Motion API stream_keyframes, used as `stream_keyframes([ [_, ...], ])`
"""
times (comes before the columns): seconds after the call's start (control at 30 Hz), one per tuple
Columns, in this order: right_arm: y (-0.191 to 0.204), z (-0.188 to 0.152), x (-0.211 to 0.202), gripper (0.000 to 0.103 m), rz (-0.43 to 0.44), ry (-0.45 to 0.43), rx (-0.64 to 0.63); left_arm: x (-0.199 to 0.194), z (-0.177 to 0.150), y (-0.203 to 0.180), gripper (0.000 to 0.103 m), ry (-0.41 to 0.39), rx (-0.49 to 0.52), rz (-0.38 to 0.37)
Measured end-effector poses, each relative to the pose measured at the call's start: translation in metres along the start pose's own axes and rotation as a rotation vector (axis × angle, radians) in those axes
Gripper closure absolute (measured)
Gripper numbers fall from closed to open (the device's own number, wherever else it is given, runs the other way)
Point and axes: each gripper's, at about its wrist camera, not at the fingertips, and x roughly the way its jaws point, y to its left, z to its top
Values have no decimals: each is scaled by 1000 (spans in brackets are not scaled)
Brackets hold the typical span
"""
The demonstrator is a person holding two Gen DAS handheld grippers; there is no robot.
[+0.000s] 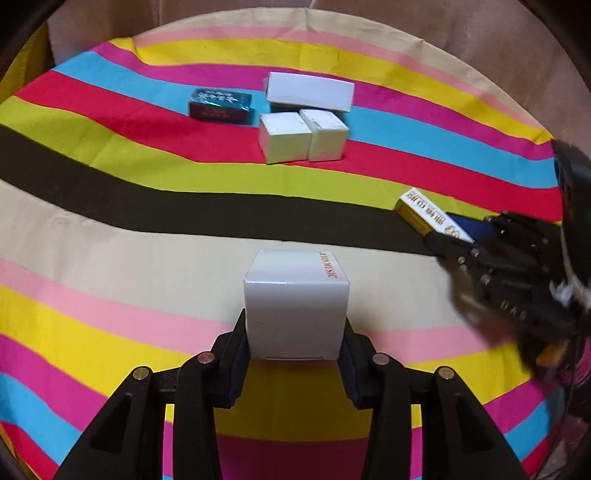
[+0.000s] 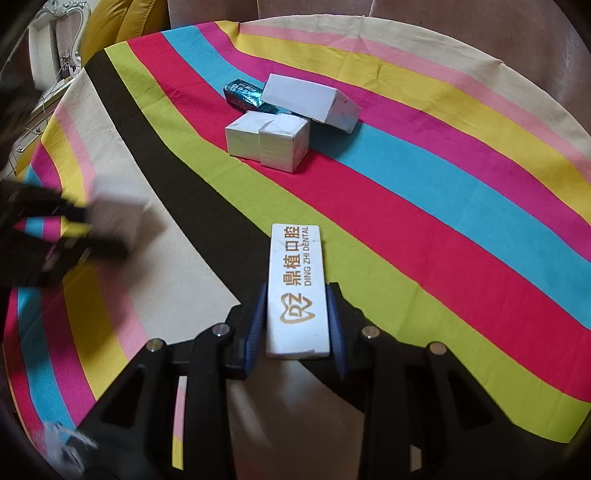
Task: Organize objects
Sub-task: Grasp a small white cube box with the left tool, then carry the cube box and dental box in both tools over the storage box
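My left gripper (image 1: 295, 336) is shut on a white cube box (image 1: 295, 302) with red lettering, held over the striped cloth. It shows blurred in the right wrist view (image 2: 114, 210). My right gripper (image 2: 297, 317) is shut on a long white box printed "DING ZHI DENTAL" (image 2: 297, 288); it also shows at the right of the left wrist view (image 1: 432, 214). Farther back lie two small white boxes side by side (image 1: 301, 136) (image 2: 269, 142), a longer white box (image 1: 310, 90) (image 2: 312, 99) and a dark teal box (image 1: 221, 103) (image 2: 242, 94).
A striped cloth (image 1: 110, 206) (image 2: 443, 206) covers the round table. The table edge curves around the back. A yellow cushion (image 2: 118, 26) and white furniture (image 2: 55, 40) stand beyond the far left edge.
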Motion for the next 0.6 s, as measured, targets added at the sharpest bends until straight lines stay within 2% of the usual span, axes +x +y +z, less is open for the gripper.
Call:
stream_keyframes([
  [0.07,0,0,0,68,-2,0,-2,6,6,8,59,-36,-22,17],
  [0.17,1,-1,-1,68,-5,-1,-7,12,27,15,59,-71,-105,-10],
  [0.27,0,0,0,68,-6,0,-7,20,32,11,59,-89,-128,-5],
  [0.4,0,1,0,68,-8,0,-8,24,25,9,61,-134,-156,-6],
  [0.6,1,1,0,68,-6,0,-5,9,8,2,60,-173,-156,35],
])
